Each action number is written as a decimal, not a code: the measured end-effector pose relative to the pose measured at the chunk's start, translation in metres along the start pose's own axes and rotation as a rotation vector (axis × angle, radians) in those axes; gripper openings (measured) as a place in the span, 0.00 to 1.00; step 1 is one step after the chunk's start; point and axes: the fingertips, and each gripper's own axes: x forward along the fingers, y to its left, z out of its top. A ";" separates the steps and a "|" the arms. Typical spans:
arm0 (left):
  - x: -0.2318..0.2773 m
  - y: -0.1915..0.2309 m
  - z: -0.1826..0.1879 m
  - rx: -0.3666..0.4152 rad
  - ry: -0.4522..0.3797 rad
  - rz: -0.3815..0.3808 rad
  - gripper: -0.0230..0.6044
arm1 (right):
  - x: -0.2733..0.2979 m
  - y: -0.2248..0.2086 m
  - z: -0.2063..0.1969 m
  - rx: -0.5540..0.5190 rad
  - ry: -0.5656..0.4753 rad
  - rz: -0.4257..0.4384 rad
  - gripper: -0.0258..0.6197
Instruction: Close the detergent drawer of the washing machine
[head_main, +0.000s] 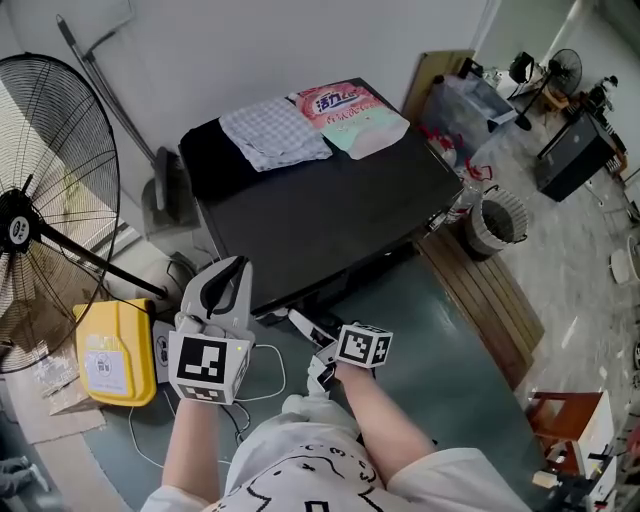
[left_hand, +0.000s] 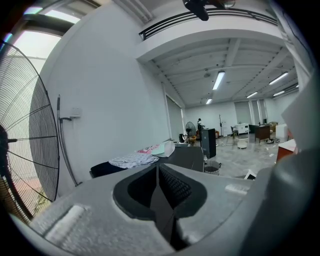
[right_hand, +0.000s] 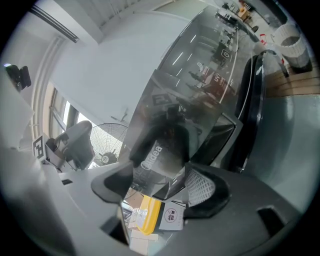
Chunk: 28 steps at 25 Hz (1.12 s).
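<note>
Drawer front (right_hand: 152, 150), the shiny panel with the brand lettering, stands at the face of the washing machine (head_main: 330, 215), just under the near edge of its dark top. It sits between the spread jaws of your right gripper (right_hand: 159, 176); they aren't clamped on it. You likely don't need a grip. Set one pad flat against the panel and push straight along the drawer's slide, square to the machine, until it seems flush. Your left gripper (left_hand: 159, 190) is held up and aside, jaws pressed together on nothing. Keep it clear.
</note>
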 end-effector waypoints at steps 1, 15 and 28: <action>0.001 0.000 0.000 0.002 0.000 -0.001 0.08 | 0.001 -0.001 0.000 -0.001 0.000 0.001 0.52; -0.001 0.009 0.000 -0.003 0.000 0.018 0.08 | 0.014 -0.006 0.008 -0.017 0.028 -0.024 0.54; -0.047 0.007 -0.002 -0.045 -0.032 0.028 0.08 | -0.020 0.011 0.015 -0.077 -0.030 -0.129 0.54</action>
